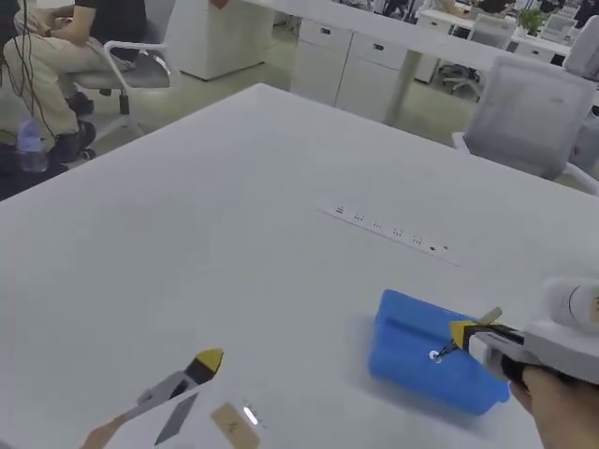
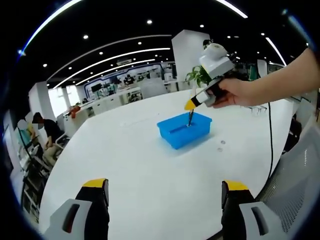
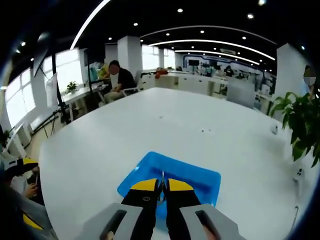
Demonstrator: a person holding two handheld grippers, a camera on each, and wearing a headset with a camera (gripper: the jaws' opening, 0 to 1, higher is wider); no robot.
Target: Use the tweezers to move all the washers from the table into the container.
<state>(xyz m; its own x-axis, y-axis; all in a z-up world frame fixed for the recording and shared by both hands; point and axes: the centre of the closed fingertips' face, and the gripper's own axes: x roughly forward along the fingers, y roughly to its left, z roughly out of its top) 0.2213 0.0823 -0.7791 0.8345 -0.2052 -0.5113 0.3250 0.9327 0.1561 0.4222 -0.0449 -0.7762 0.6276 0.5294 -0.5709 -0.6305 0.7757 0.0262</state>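
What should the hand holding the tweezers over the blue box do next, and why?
Probably ease the right gripper open slightly so the tweezers let go. Their tip is down inside the blue container with what looks like a washer at it, and more washers lie on the table beside it.

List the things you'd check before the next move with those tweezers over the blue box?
1. Right gripper shut on the tweezers: ok.
2. Tweezer tips over the blue container: ok.
3. Washer held at the tips: cannot tell, too small to be sure.
4. Left gripper open and well clear of the container: ok.
5. All washers off the table: not ok; washers lie beside the container.
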